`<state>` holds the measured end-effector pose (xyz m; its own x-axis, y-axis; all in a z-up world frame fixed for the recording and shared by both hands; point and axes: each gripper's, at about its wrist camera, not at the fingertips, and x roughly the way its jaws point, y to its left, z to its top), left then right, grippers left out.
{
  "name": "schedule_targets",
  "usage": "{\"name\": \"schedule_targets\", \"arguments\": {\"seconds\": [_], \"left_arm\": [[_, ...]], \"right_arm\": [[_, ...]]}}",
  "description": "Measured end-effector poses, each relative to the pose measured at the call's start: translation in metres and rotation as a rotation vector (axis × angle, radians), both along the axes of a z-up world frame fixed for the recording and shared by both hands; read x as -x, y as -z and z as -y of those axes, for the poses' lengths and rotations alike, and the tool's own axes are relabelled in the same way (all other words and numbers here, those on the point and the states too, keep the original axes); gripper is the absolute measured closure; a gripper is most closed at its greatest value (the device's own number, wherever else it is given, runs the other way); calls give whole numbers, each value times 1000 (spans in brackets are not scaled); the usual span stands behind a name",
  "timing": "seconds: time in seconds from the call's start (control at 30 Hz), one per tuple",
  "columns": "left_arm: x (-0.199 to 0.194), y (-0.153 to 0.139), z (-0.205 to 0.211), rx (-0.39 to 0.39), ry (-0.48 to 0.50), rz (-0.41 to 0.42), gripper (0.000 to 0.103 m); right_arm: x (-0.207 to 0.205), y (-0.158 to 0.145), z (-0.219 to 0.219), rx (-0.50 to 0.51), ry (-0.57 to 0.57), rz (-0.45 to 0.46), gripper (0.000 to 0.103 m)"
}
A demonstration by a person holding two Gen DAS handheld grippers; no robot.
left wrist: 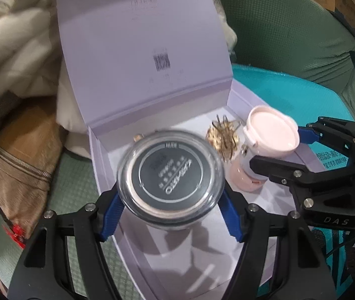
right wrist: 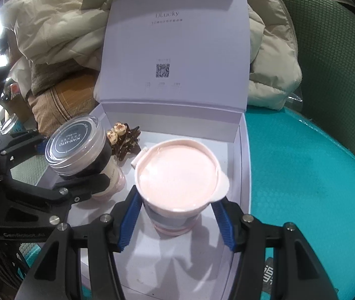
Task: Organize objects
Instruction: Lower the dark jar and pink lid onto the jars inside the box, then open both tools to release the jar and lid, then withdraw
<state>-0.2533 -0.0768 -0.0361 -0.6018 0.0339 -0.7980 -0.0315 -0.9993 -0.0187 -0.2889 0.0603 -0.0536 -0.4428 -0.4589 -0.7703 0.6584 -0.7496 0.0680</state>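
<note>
An open lilac gift box (left wrist: pixel 239 100) (right wrist: pixel 237 130) lies with its lid standing up behind. My left gripper (left wrist: pixel 171 215) is shut on a clear jar with a black label lid (left wrist: pixel 171 175), held over the box's left part; the jar also shows in the right wrist view (right wrist: pixel 73 147). My right gripper (right wrist: pixel 177 222) is shut on a pink cup with a pink lid (right wrist: pixel 177 175), inside the box at its right; the cup also shows in the left wrist view (left wrist: pixel 269 132). A gold and dark hair clip (left wrist: pixel 223 137) (right wrist: pixel 125 140) lies in the box between them.
The box rests on a teal mat (right wrist: pixel 302 162) over a green quilted cover (right wrist: pixel 327 50). A cream jacket (right wrist: pixel 52 25) and a tan cushion (left wrist: pixel 20 155) lie behind and left. Another small jar (right wrist: pixel 10 123) stands far left.
</note>
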Motion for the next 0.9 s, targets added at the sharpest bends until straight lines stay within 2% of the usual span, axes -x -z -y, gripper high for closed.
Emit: {"name": "schedule_targets", "arguments": {"seconds": [0.37,0.63,0.73,0.9], "left_arm": [[-2,0,-2,3,21,-26,36],[-4,-5,-4,20,23,-53,36],[-5,-8,-6,10,19,-63,36],[-4,-11,-5,-23,13,-75,32]], "right_arm": [[2,7,-1,-5,4,32,46],[1,-2,-6,15,18,42,44],[0,-8,-9,12,24,32,40],[-3,-13,-17,19,50,35,39]]}}
